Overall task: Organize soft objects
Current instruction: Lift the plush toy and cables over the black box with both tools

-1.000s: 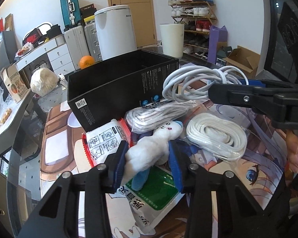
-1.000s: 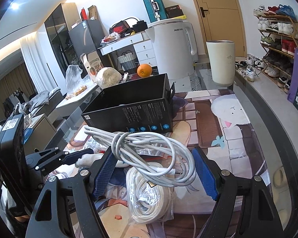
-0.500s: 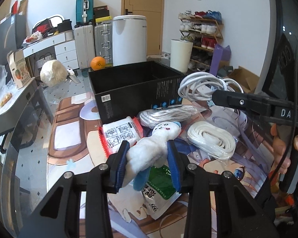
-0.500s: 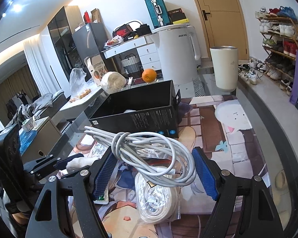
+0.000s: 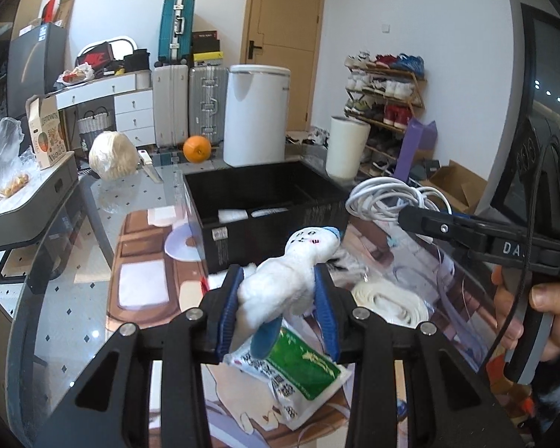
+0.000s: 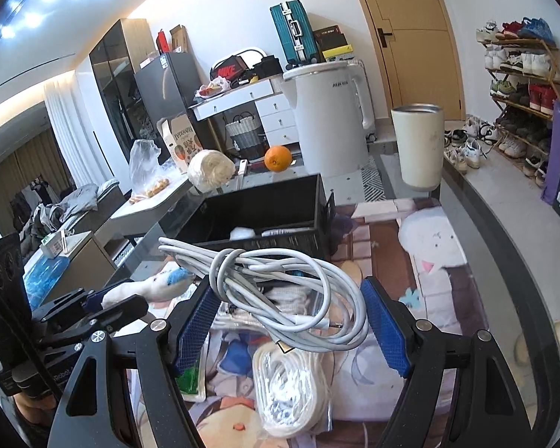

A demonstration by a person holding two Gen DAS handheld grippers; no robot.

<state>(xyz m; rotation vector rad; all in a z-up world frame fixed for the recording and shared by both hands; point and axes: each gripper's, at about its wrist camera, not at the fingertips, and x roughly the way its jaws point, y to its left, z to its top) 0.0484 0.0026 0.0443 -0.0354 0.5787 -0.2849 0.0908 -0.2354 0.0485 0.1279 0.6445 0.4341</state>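
Raised plush toy (image 5: 291, 280) clenched in left gripper (image 5: 278, 313); right gripper (image 6: 291, 330) grasping cable coil (image 6: 280, 291) — black box (image 5: 265, 201) beyond

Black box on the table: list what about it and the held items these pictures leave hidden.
- Black box: in both wrist views its near wall hides most of the inside; only white items at the bottom show, unidentifiable.
- Plush toy: in the left wrist view the left gripper pads cover its sides; its lower body is hidden.
- Cable coil: whether the right gripper pads press on it cannot be told; one end is cut off behind the bundle.
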